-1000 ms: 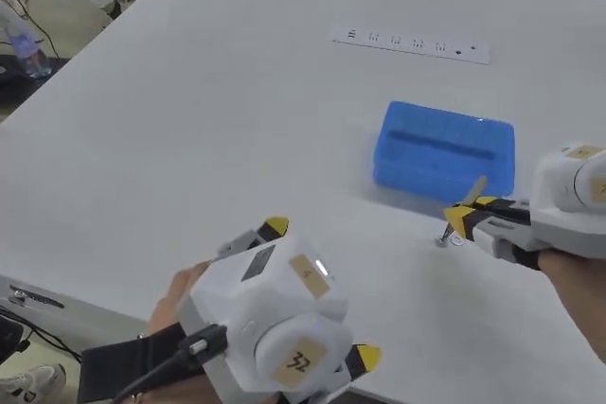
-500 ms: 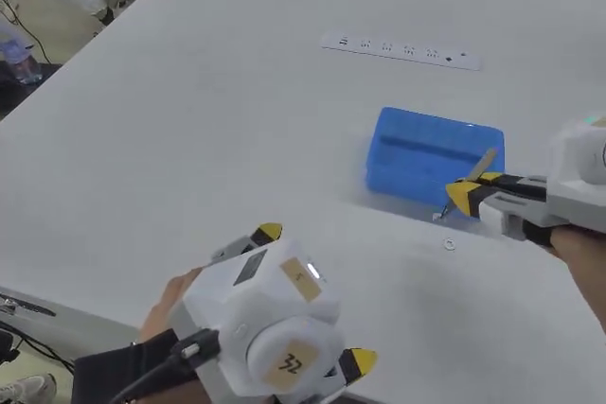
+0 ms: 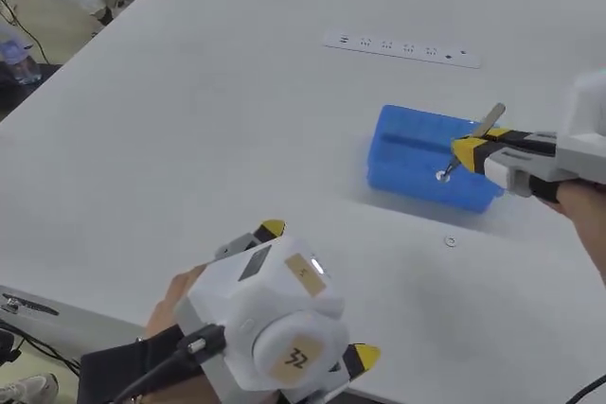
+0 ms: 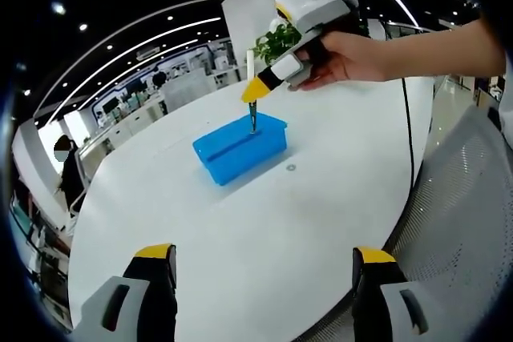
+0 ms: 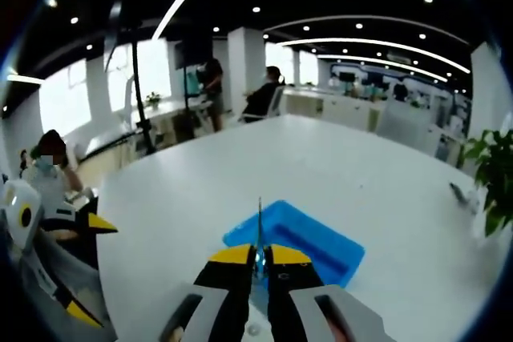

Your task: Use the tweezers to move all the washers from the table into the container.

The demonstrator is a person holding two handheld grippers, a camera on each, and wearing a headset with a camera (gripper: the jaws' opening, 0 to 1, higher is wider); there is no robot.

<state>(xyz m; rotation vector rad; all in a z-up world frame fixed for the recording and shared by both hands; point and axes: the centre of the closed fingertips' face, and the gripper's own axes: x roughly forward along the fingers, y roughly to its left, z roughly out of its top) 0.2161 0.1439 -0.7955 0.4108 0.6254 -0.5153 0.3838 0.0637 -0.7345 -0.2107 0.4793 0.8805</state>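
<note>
Here right tongs [image 3: 469, 151] clamp tweezers [image 3: 451, 167] over blue container [image 3: 407, 153].

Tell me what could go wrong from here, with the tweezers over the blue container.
1. The held washer hangs at the tip of the tweezers, which the right gripper clamps above the container; let go clumsily, it may bounce out or cling to the tips.
2. The loose washer, pale on the white table, could be overlooked.
</note>
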